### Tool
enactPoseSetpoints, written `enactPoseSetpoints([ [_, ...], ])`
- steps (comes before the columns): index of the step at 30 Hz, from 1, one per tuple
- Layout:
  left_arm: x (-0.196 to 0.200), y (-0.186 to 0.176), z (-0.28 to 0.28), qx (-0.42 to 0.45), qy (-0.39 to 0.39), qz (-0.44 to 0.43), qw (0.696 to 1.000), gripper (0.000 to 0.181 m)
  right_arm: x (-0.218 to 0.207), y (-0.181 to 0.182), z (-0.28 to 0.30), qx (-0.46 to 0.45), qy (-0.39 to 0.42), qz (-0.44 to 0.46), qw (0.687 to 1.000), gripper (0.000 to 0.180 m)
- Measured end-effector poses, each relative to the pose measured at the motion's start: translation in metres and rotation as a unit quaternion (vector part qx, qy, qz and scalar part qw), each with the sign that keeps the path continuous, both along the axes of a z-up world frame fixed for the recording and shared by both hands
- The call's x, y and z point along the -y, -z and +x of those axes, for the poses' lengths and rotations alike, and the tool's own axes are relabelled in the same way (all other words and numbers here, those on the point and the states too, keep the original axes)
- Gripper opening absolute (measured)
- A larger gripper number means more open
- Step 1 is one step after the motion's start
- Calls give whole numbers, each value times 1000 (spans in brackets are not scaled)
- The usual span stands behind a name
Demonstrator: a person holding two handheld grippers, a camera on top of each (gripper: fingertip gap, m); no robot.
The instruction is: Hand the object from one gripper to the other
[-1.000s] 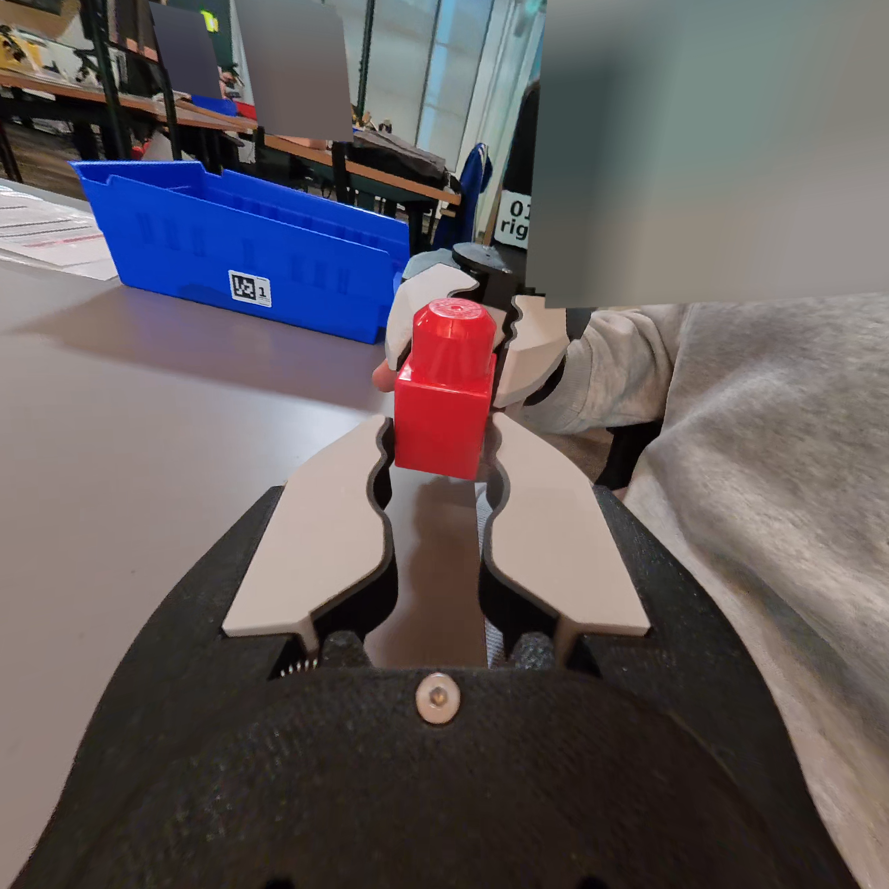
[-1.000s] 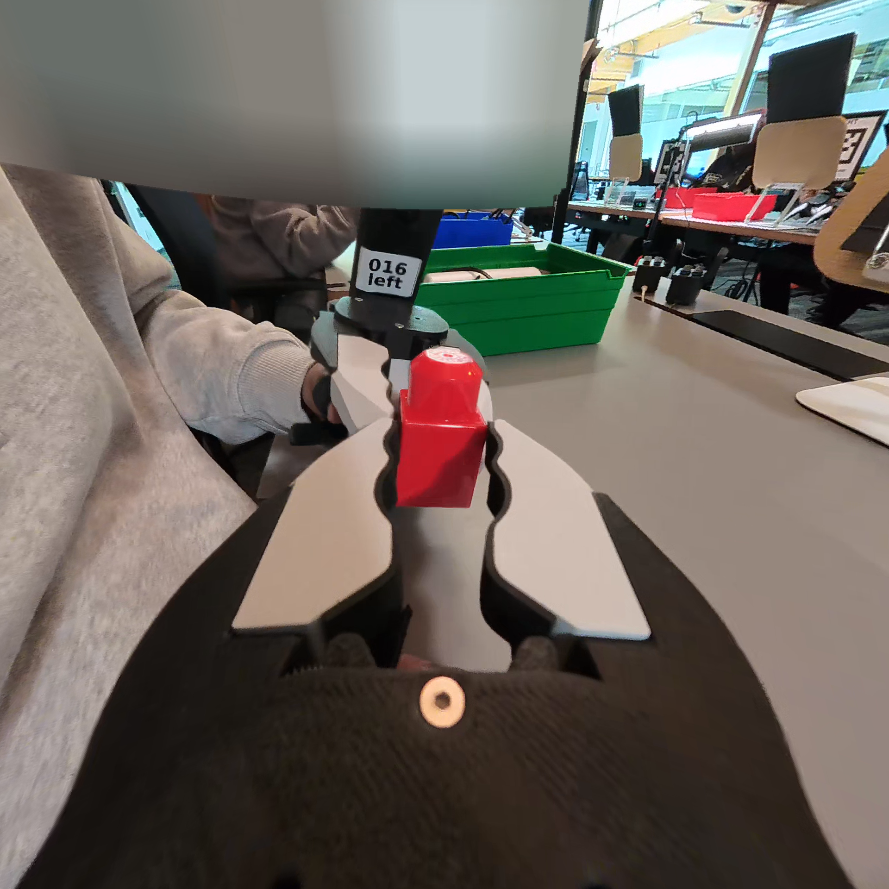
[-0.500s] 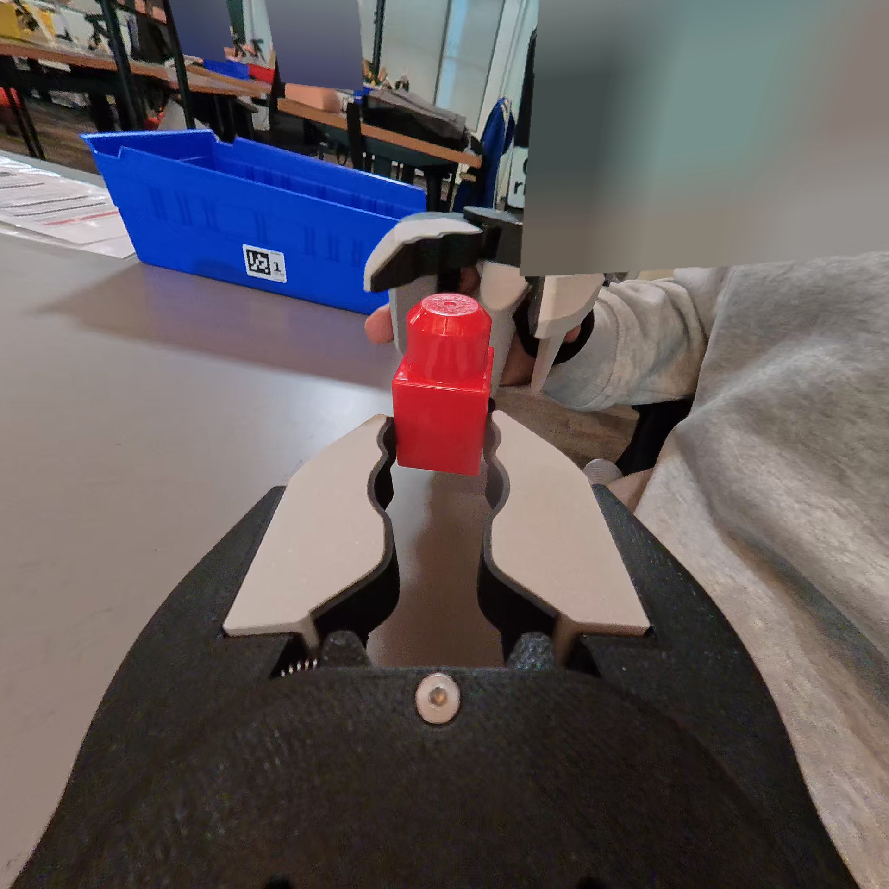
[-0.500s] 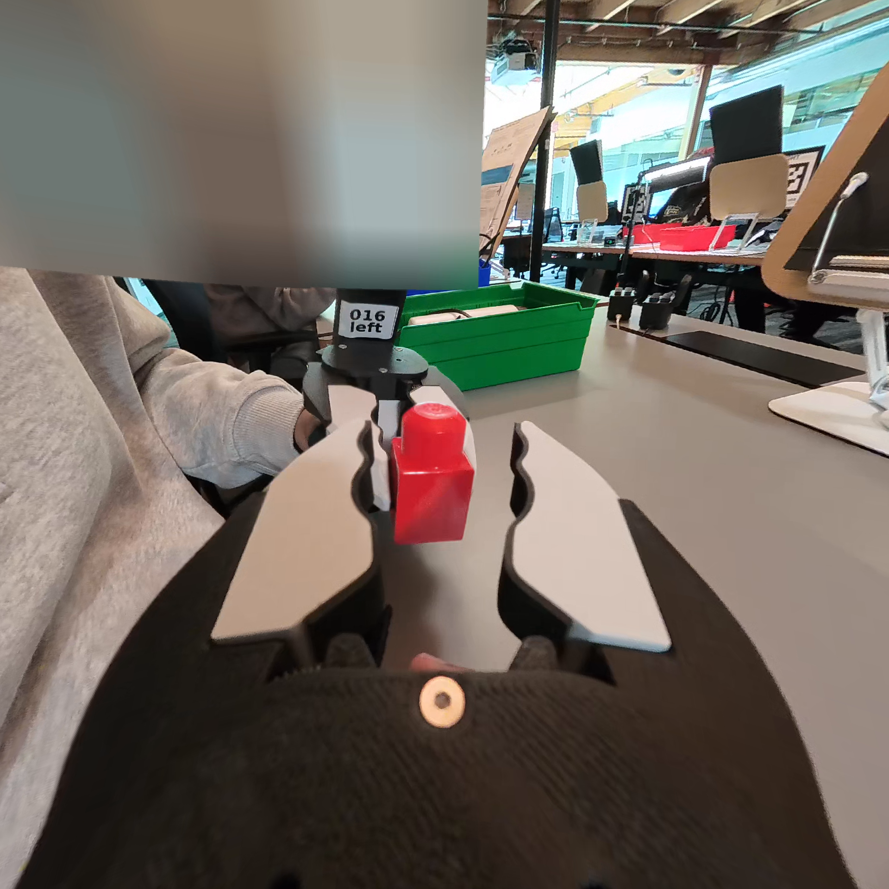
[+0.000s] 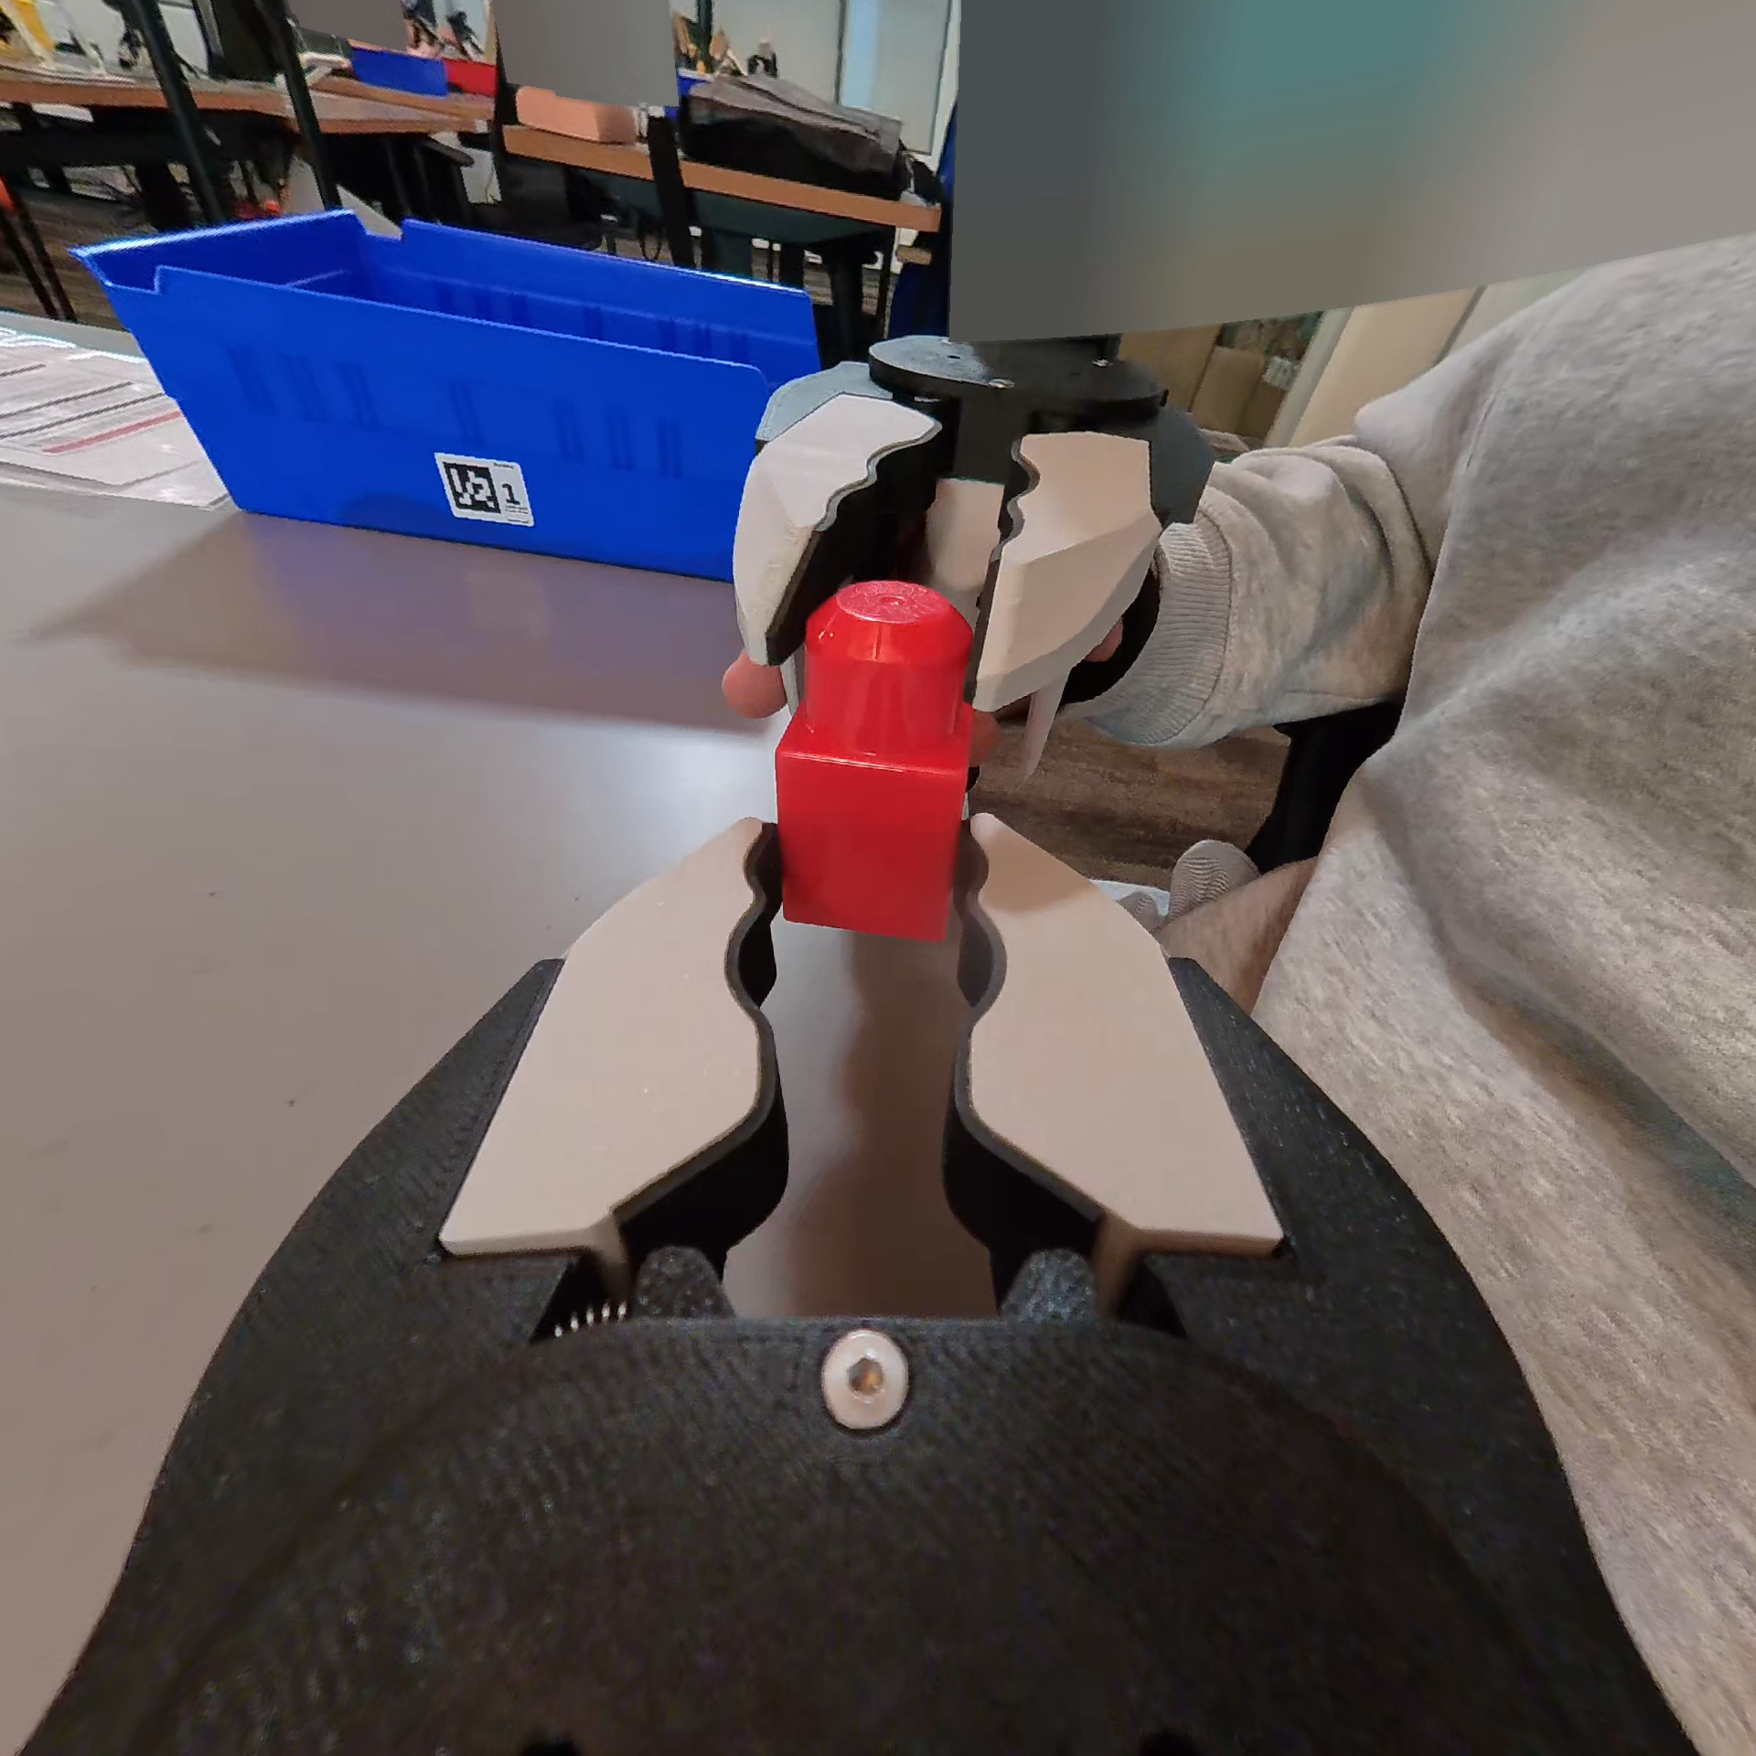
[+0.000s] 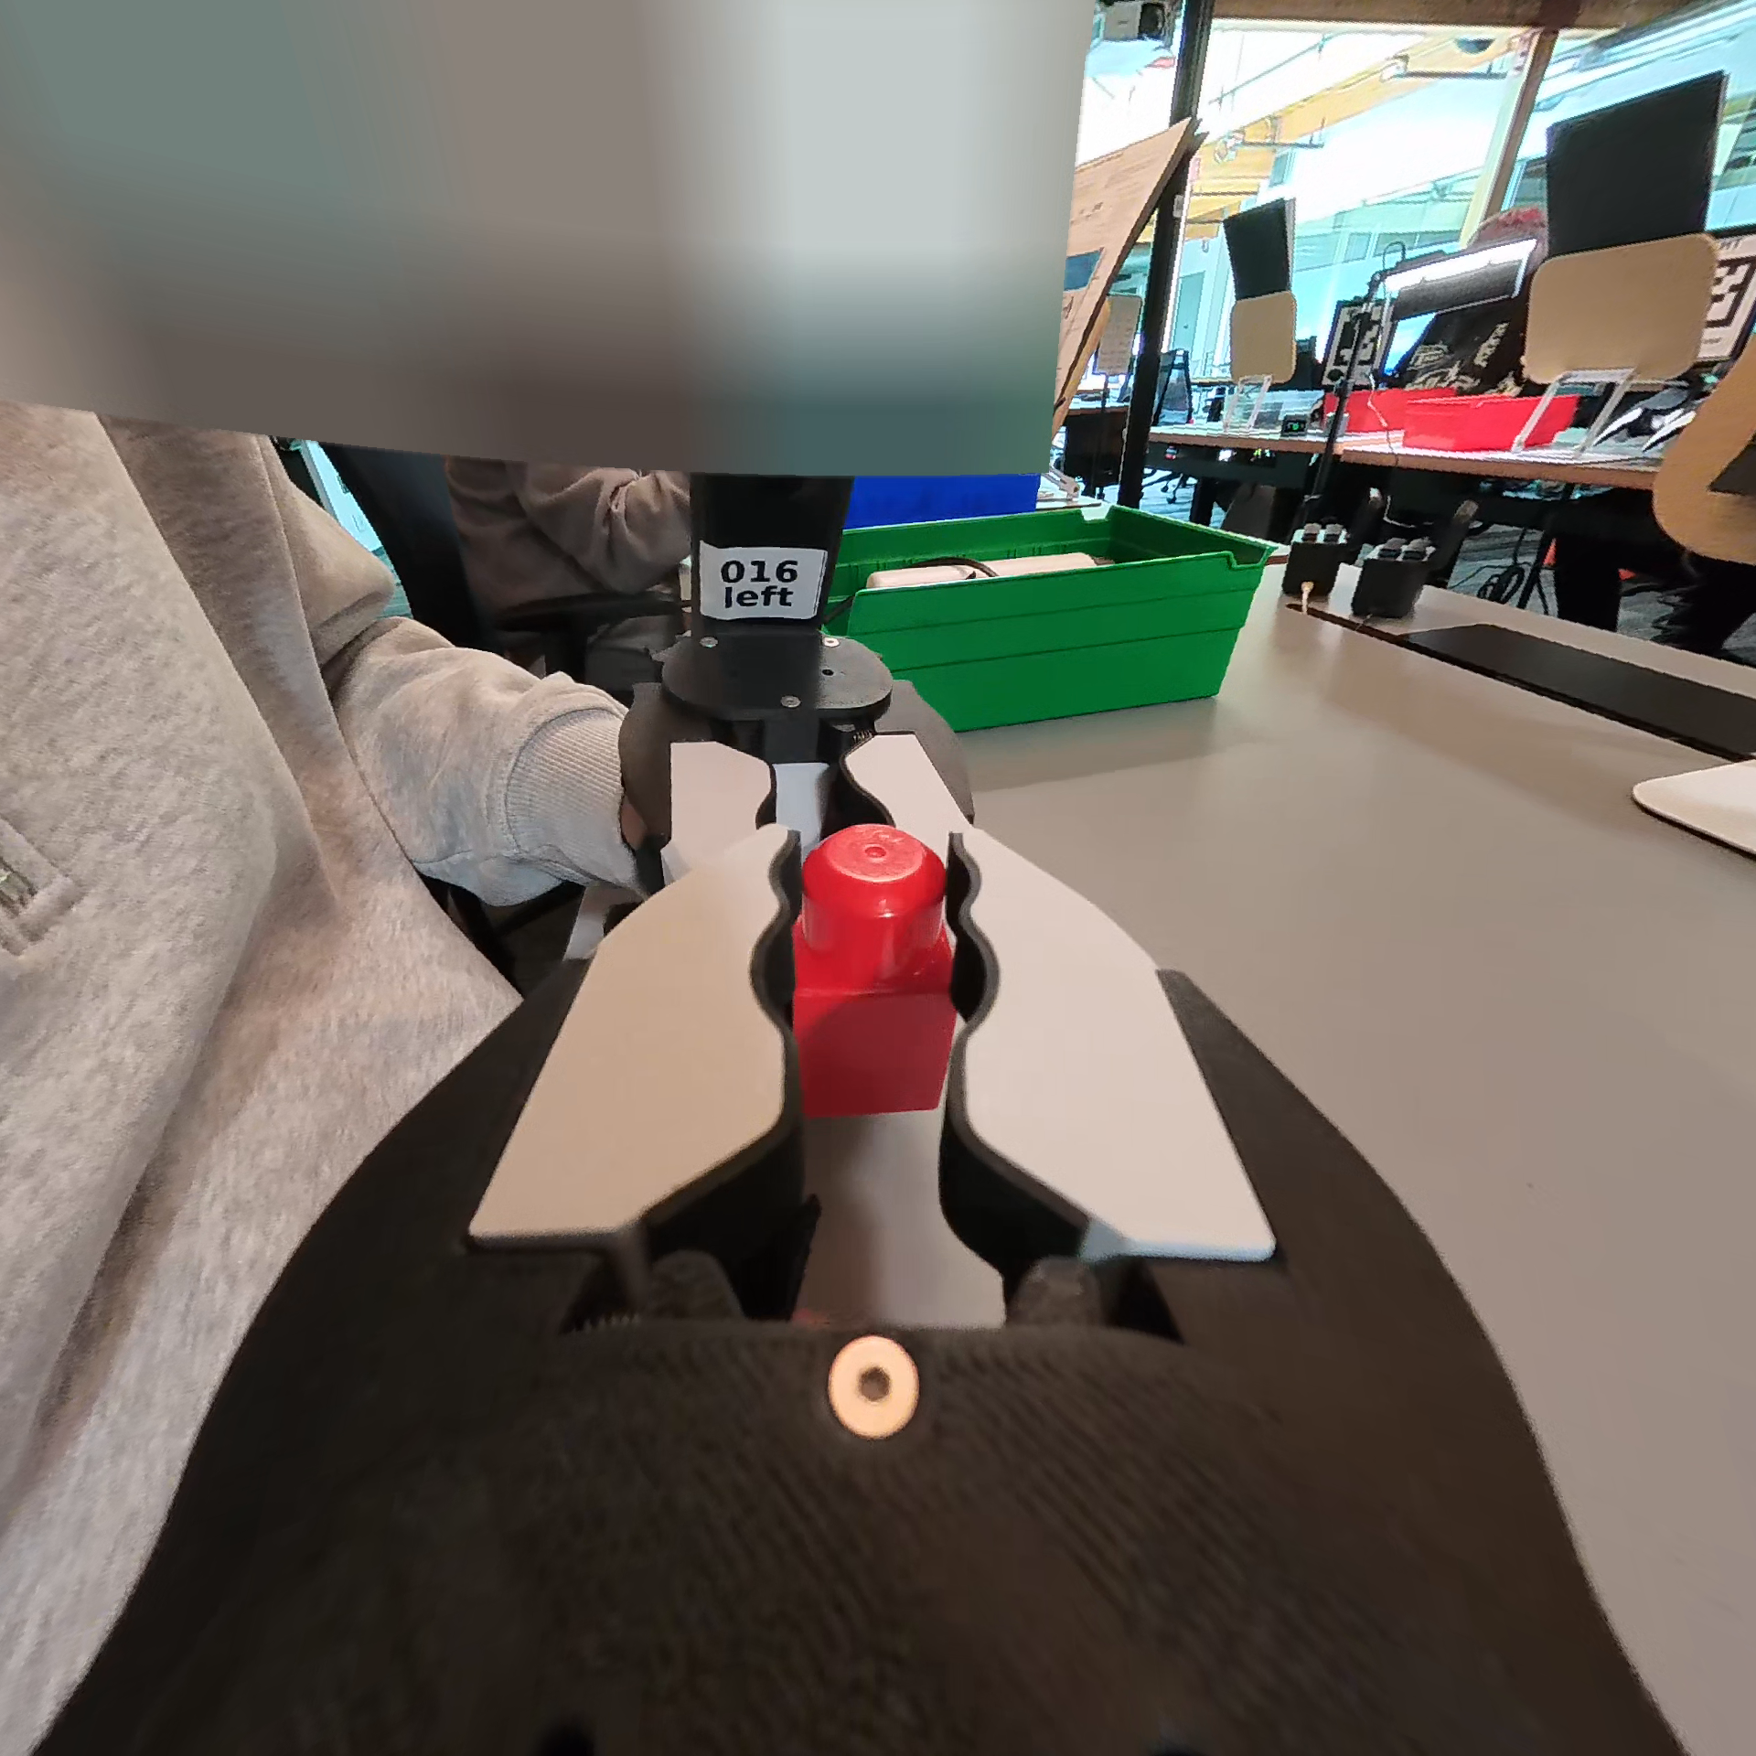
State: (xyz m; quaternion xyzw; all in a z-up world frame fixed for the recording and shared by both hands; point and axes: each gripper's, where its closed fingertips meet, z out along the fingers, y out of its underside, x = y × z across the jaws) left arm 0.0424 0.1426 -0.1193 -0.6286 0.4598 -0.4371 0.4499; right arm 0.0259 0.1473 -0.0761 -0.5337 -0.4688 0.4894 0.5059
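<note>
Grey table (image 5: 285, 855) runs under everything, person in a grey sweatshirt (image 5: 1568, 855) holding both tools over its near edge. Blue bin (image 5: 456, 399) sits on the table behind the action in the left wrist view, green bin (image 6: 1036, 627) with pale items inside in the right wrist view, well apart from the exchange. Left gripper (image 5: 867, 836) has its fingertips pressed on both flanks of the square base of the red toy block (image 5: 869, 817), block upright, round stud on top, held in the air above the table. Right gripper (image 6: 869, 912) half a second ago stood spread wide with the block off to its left finger and lower; now it has come forward and narrowed, its fingers bracketing the stud and upper base from the opposite side. In the left wrist view its tips flank the stud; on the right the tip touches, on the left contact is hard to confirm. So right is closing on the block, firm clamp not certain. A second ago right also had the block between its fingers, so this reads as a re-grip. Judgement: both tools are on the block at once, handover at its midpoint; left should let go only once right's hold is firm, else the block drops to the table.
</note>
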Motion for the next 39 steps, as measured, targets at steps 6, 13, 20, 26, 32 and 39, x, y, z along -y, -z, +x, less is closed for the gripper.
enactPoseSetpoints([
  [6,-6,-7,-2,22,-24,10,999,46,-8,-8,4,-16,17,-12,1000,29],
  [13,-15,-11,-6,45,-47,-9,998,59,-72,-82,81,-54,217,43,974,29],
  [20,-17,-9,-3,45,-52,-21,997,56,-166,-38,286,59,533,-1,844,30],
  [26,-14,-8,1,41,-51,-20,998,56,-182,32,353,113,595,-113,788,30],
  [32,-12,-6,3,33,-49,-18,998,56,-188,29,355,126,618,-92,770,72],
  [39,-13,-5,2,34,-52,-21,998,56,-168,-44,303,27,573,-16,819,58],
])
